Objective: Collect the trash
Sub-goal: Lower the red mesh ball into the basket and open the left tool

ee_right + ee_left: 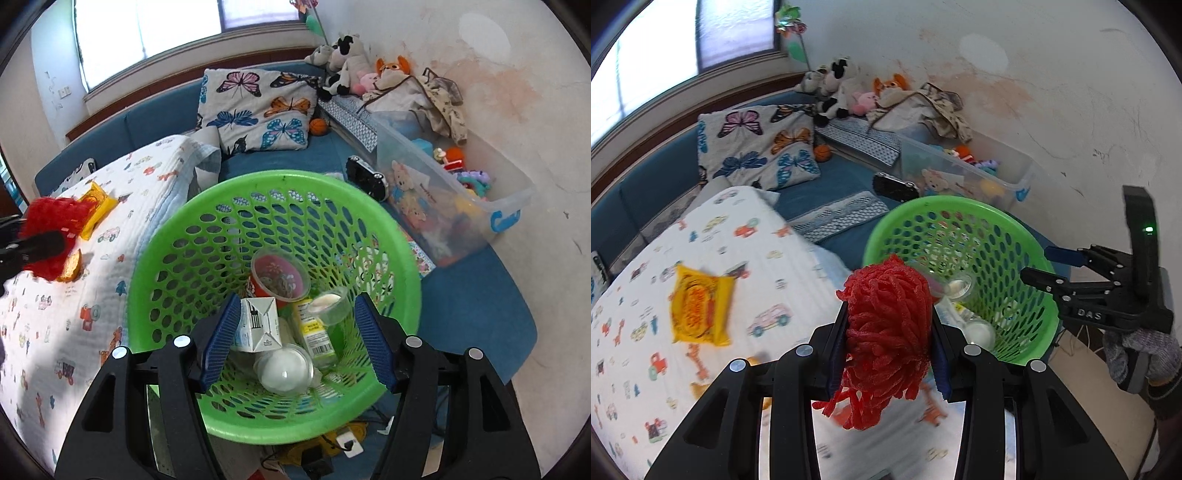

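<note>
My left gripper [889, 309] is shut on a red bundle of stringy mesh [886, 332], held over the printed blanket [757, 258] just left of the green basket [882, 229]. In the right wrist view the bundle [55, 221] shows at the far left. The right gripper [297, 334] stands open above the green basket [166, 229], with nothing between its pads. Down in the basket lie a red lidded cup [279, 277], a small carton [258, 325], a yellow-labelled bottle [316, 332] and a white-lidded cup [284, 369]. A yellow wrapper [700, 306] lies on the blanket.
An orange scrap [72, 267] lies on the blanket near the yellow wrapper [98, 206]. Behind the basket are a black toy car [365, 177], a clear bin of toys [498, 206], a butterfly pillow [258, 107] and plush toys [343, 55]. A power strip [347, 443] lies on the floor.
</note>
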